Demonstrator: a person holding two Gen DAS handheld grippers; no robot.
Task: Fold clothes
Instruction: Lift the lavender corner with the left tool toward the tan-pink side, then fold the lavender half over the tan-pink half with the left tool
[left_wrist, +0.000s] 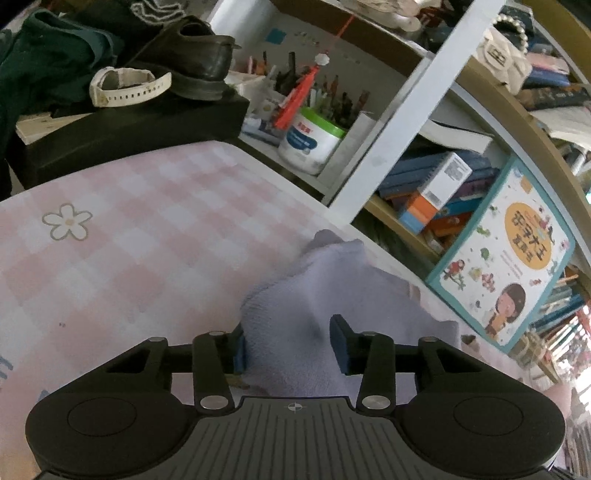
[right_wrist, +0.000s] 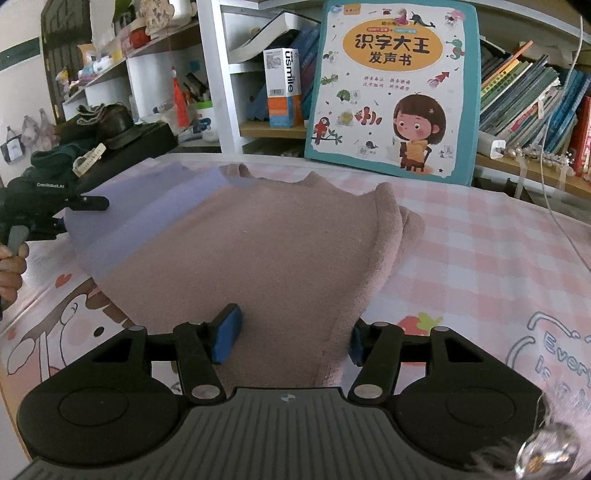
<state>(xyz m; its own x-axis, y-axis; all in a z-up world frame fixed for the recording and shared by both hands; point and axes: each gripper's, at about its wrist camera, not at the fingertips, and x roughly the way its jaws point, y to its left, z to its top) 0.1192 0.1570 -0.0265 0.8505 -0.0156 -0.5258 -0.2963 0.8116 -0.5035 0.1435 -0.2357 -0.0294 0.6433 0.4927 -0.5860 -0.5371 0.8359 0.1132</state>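
A pink checked table cover meets crowded bookshelves at the far edge. The pinkish garment lies mid-table, reaching between the parted left gripper and right gripper; neither clamps it.

The children's book propped against the shelf reads "识字大王 发声书". A white box standing on the shelf carries "usmile". The left claw's black body shows "GenRobot.AI". On the desk cover, "Every" can be read.
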